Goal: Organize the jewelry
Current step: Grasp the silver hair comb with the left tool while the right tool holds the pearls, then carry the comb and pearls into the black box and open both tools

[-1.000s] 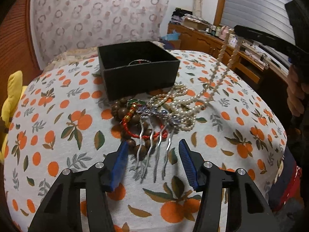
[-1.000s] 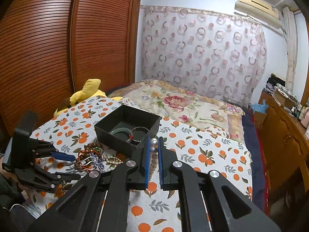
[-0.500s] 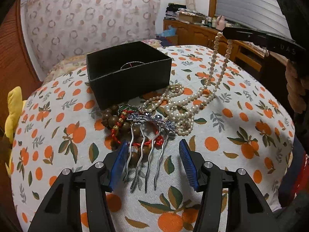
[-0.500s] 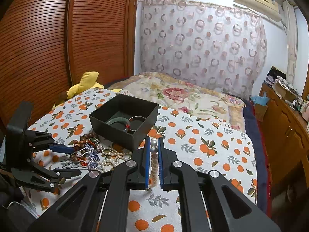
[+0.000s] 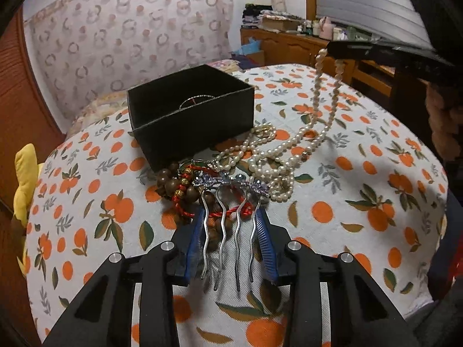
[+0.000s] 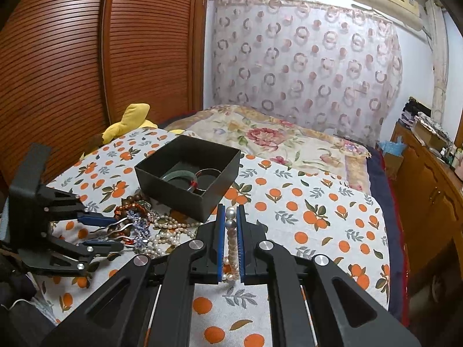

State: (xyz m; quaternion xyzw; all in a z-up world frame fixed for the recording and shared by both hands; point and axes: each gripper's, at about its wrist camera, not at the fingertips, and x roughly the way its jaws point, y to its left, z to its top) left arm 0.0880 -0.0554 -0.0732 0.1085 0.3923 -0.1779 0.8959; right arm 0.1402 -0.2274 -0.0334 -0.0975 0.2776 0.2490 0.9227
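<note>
A black box stands on the orange-print cloth and holds a green bangle and a thin ring bangle. In front of it lies a heap: brown bead bracelet, red cord bracelet, pearl strands. My left gripper has its jaws closed in on the prongs of a silver hair comb, touching both outer prongs. My right gripper is shut on a pearl necklace, which hangs from it down to the heap; it also shows in the left wrist view.
A yellow plush toy lies at the table's far left edge. A bed with a floral cover is behind the table. A wooden dresser stands at the right. The table edge drops off at the right.
My left gripper has moved forward over the comb and narrowed its jaws onto the prongs. My right gripper has kept hold of the pearl necklace and lifted it slightly.
</note>
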